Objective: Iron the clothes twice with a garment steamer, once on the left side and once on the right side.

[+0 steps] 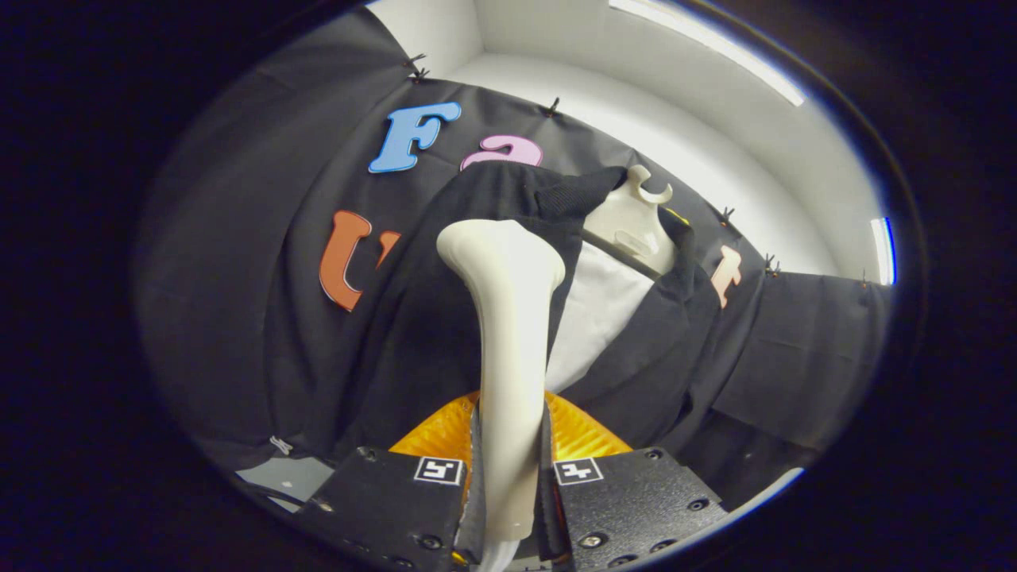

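Black cloth wall backs a dark jacket [397, 334] on a pale hanger form [632, 226] at centre frame; jaws clamped on the garment steamer [504, 318] handle, head raised against the jacket's left panel, next move judged a steady stroke

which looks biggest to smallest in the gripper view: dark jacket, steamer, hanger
1. dark jacket
2. steamer, held between the gripper fingers; its nearness to the camera inflates it
3. hanger, partly covered by the jacket
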`<state>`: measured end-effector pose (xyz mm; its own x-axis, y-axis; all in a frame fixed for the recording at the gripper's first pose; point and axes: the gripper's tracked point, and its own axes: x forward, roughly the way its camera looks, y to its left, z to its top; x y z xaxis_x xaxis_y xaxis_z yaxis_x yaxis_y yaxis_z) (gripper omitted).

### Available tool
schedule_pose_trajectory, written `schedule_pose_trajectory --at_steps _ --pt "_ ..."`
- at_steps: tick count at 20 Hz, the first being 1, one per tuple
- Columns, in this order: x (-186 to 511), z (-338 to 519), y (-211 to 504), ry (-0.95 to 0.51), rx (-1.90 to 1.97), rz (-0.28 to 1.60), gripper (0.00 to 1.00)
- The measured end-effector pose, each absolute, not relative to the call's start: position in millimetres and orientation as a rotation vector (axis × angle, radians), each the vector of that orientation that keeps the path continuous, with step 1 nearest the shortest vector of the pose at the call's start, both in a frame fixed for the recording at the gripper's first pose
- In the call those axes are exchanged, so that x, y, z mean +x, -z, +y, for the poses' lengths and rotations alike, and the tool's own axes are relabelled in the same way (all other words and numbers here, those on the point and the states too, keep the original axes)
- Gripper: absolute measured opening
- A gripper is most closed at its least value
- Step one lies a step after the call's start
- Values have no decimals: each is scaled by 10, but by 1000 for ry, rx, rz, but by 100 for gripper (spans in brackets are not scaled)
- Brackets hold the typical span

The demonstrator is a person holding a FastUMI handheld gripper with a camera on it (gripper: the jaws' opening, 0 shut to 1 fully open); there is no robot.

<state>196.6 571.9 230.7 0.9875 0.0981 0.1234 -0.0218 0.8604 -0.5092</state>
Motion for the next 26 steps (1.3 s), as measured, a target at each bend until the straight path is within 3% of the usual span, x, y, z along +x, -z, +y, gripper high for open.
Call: schedule_pose_trajectory --at_steps 26 --pt "1952 5380 -868 -35 -641 -6 28"
